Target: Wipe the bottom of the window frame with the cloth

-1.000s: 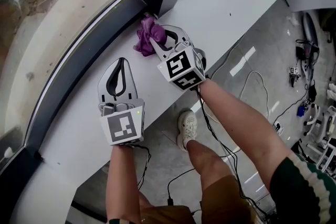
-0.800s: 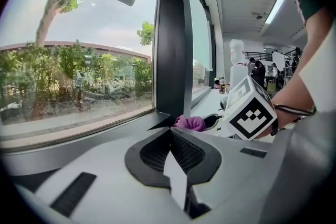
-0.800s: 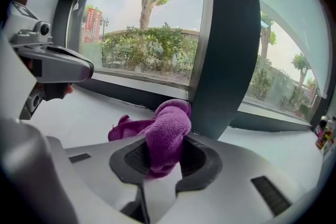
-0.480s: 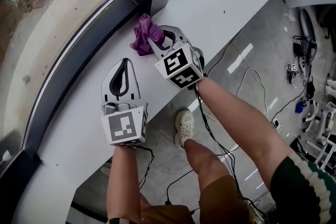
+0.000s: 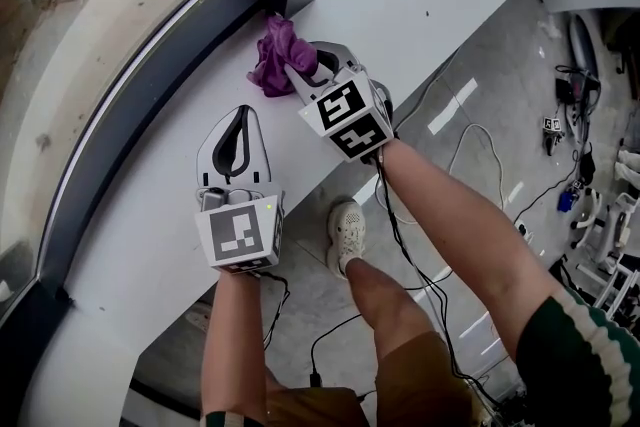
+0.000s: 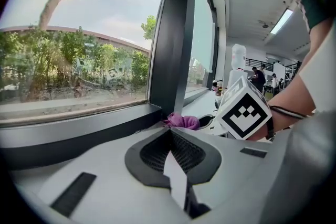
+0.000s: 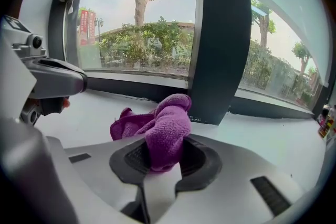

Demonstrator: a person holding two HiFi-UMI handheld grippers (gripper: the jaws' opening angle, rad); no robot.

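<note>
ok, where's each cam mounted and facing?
Head view: on the person's head, facing steeply down at the sill; both arms, a shoe, the left gripper and right gripper show.
Left gripper view: on the left gripper, facing along its shut, empty jaws to the window frame; right gripper's marker cube at right.
Right gripper view: on the right gripper, facing the mullion along jaws shut on the cloth.
Shared: all three see the cloth.
</note>
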